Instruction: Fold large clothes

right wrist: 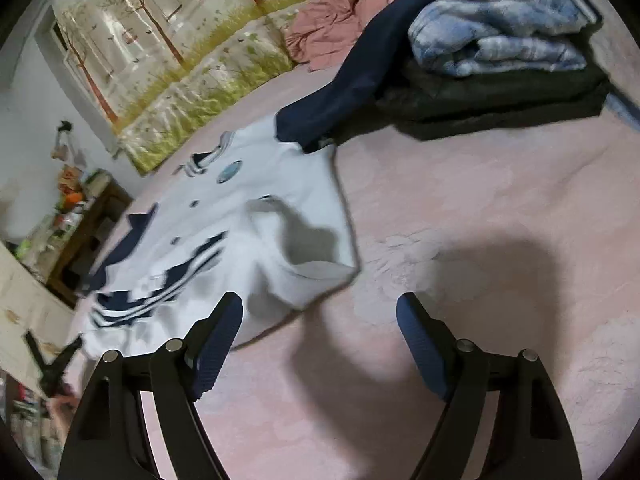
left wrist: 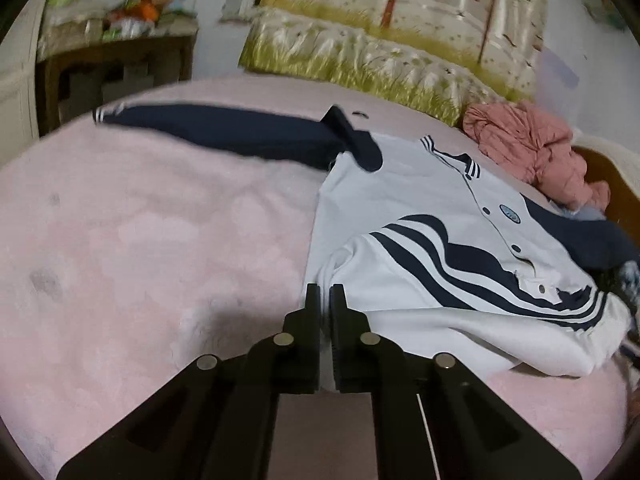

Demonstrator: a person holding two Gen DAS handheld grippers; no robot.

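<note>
On plush pink bedspread point(left wrist: 140, 240), striped jacket point(left wrist: 420, 216)

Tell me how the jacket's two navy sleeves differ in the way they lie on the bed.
The left-view sleeve stretches out straight and flat on the pink bedspread, striped cuff showing. The other sleeve runs away from the white body and drapes up onto a pile of folded clothes. Both are navy, joined to one jacket, neither folded in.

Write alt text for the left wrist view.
A white jacket with navy stripes lies spread on a pink bedspread, one navy sleeve stretched out to the left. The left claw, shut and empty, sits at the jacket's near edge.
</note>
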